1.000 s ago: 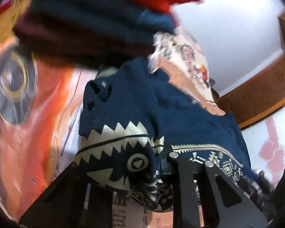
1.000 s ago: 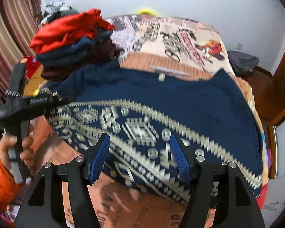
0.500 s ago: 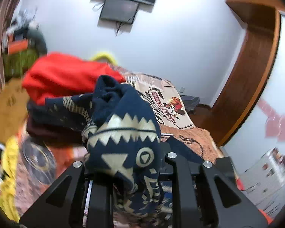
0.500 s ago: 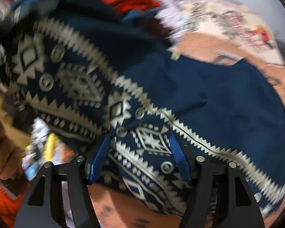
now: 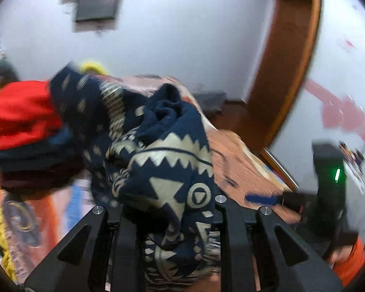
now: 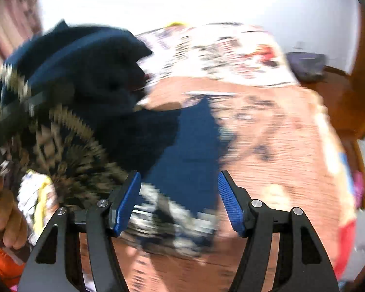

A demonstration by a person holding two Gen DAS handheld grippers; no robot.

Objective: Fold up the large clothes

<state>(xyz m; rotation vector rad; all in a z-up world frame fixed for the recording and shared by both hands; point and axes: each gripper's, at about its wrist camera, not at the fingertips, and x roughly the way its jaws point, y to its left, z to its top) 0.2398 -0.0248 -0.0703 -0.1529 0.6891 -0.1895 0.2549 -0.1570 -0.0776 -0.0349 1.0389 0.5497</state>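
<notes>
Left gripper point(image 5: 169, 221) clamped on a bunched fold of the navy patterned sweater point(image 5: 163, 160), fabric spilling over and between the black fingers and hiding the fingertips. Right gripper point(image 6: 178, 202) spread wide, blue pads point(image 6: 125, 204) apart, with blurred sweater point(image 6: 192, 141) cloth lying in the gap and no clear pinch visible.

Sweater lifted at its left end and raised above the bed point(image 6: 275, 141), trailing down to the right onto the orange-brown bedspread. Long axis roughly from upper left, at the held bunch, to lower right, where the plain navy part lies flat. Cream zigzag and triangle band on the gathered part, turned toward the left wrist camera.

Folded clothes stack point(image 5: 22, 126), red on top, just behind and left of the raised bunch in the left wrist view.

Much smeared by motion blur in the right wrist view: pattern streaked, hem edge near the pads hard to read, neckline and sleeves not distinguishable. Lower part of the sweater hidden behind the left gripper's frame. Right gripper's body point(image 5: 328, 185) seen at the right edge of the left wrist view, partly cut off.
</notes>
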